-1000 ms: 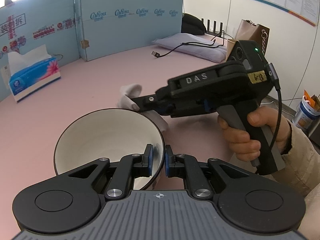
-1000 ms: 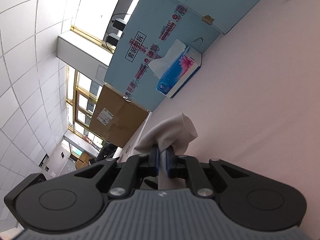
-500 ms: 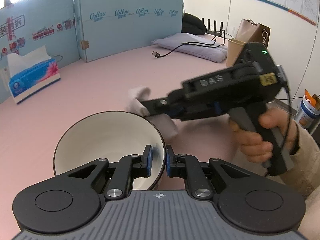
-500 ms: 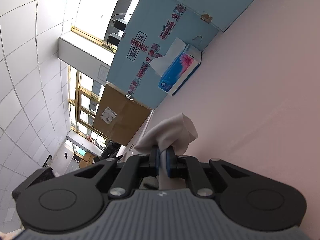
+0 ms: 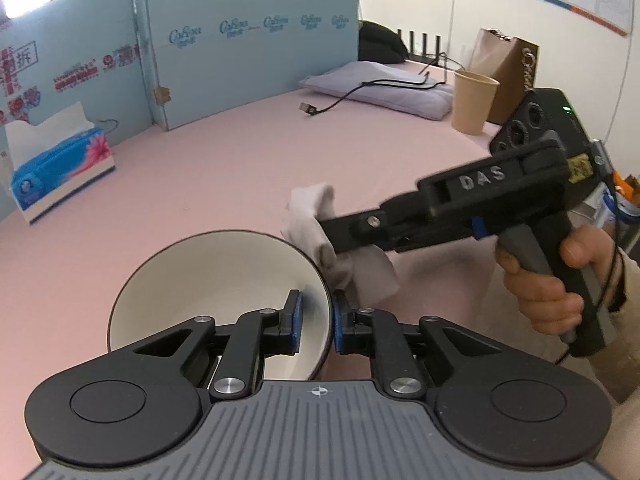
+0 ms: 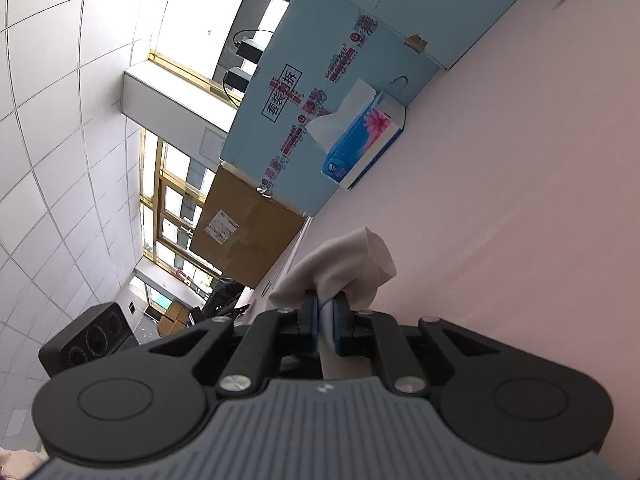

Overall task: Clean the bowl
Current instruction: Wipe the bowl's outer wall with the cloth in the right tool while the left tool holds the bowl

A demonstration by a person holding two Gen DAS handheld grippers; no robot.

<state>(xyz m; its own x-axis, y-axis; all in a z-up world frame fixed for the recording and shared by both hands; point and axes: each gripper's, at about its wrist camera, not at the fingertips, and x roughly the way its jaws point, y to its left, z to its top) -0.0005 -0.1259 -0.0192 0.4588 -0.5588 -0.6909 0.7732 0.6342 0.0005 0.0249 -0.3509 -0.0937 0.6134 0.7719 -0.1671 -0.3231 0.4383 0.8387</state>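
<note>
Left hand-held gripper (image 5: 316, 326) pinches bowl (image 5: 208, 280) rim; right hand-held gripper (image 6: 328, 320) clamps cloth (image 6: 340, 268); bowl only in left view.

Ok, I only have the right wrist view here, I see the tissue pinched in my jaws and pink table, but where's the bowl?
Observer: The bowl sits on the pink table, just below the tissue that the right gripper holds.
Operator: Is anything holding the bowl?
Observer: Yes, the left gripper is shut on its near rim, one pad inside, one outside.
Operator: Is the tissue inside the bowl?
Observer: No, it hangs at the rim's outer right edge; I cannot tell whether it touches.
Operator: Does the bowl look dirty?
Observer: Its cream inside shows no visible mess.
</note>
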